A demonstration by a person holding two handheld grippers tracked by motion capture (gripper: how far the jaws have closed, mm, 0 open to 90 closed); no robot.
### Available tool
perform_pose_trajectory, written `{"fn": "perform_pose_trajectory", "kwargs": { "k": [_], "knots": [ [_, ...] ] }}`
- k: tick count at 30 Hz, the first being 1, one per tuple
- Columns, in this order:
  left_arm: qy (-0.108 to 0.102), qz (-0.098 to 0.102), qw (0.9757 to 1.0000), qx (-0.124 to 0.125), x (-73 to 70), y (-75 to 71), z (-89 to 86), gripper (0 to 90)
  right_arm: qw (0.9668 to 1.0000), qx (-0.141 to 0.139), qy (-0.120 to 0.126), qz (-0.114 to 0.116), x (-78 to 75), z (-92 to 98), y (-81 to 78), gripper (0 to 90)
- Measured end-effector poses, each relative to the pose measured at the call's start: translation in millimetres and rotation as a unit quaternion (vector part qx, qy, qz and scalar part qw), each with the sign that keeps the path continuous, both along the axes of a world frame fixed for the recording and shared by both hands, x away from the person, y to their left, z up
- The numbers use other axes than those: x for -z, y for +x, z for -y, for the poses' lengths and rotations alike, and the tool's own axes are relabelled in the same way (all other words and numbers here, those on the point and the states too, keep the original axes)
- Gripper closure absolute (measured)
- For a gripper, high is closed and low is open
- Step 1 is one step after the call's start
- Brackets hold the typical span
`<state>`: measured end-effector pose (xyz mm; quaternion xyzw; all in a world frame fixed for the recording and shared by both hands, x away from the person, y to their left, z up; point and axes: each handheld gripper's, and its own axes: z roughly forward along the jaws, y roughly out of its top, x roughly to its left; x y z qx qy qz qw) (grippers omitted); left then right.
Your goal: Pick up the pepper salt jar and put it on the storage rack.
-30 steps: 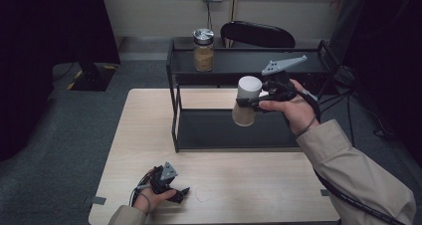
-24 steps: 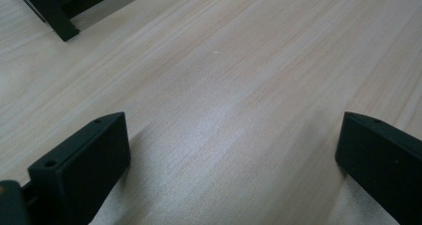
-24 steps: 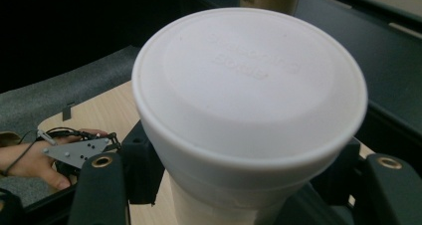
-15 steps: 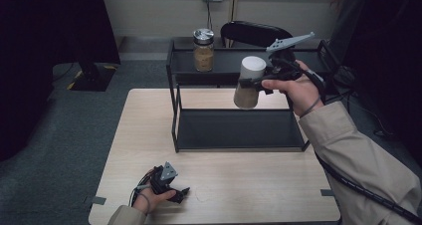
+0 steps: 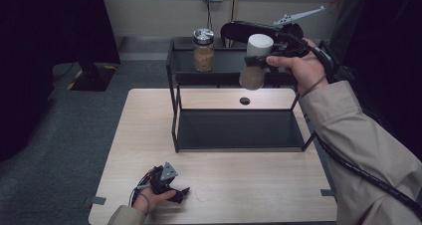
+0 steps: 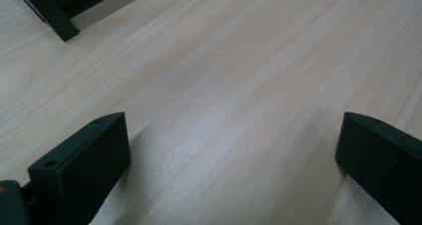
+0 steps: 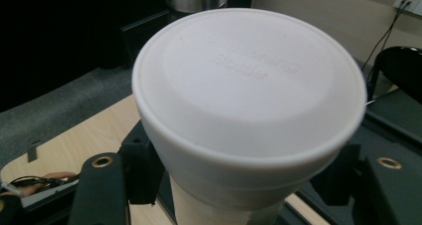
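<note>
A jar with a white lid (image 5: 257,59) and tan contents hangs tilted in the air at the height of the black rack's top shelf (image 5: 224,78), near its front right. My right gripper (image 5: 253,62) is shut on it just below the lid. In the right gripper view the white lid (image 7: 249,85) looms close, with a black jaw on either side of the jar. A second jar with a silver lid (image 5: 203,50) stands on the top shelf at the left. My left gripper (image 5: 180,192) rests on the wooden table (image 5: 259,190) near the front left, open (image 6: 234,150) with bare wood between its jaws.
The rack's lower shelf (image 5: 239,130) is a dark bare tray on the table. A small round hole (image 5: 244,100) lies in the tabletop behind it. A black chair (image 5: 239,30) stands beyond the rack. A dark curtain (image 5: 45,46) hangs at the far left.
My right gripper has lifted the white-lidded jar up and away from me, from in front of the lower shelf to the top shelf's height. The left gripper has stayed put.
</note>
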<state>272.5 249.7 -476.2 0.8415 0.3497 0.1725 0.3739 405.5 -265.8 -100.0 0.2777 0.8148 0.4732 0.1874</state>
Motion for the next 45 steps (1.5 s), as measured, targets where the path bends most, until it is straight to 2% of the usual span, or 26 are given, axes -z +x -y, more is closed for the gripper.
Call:
{"fn": "perform_pose_trajectory", "kwargs": {
  "k": [19,32,42,45],
  "knots": [
    [0.000,0.000,1.0000,0.000,0.1,0.0,0.0,0.0,0.9985,0.053,-0.011,0.008,-18.8,-19.8,28.4,35.2],
    [0.000,0.000,1.0000,0.001,0.1,0.3,-0.2,0.0,0.9973,0.073,-0.009,0.004,-18.3,-33.2,51.8,35.2],
    [0.000,0.000,1.0000,0.001,0.1,0.2,-0.2,0.0,0.9969,0.078,-0.015,0.001,-10.1,-41.8,65.3,35.2],
    [0.000,0.000,1.0000,0.001,0.2,0.1,-0.2,0.0,0.9968,0.080,-0.009,-0.004,-6.8,-41.9,68.7,35.2]
  ]
}}
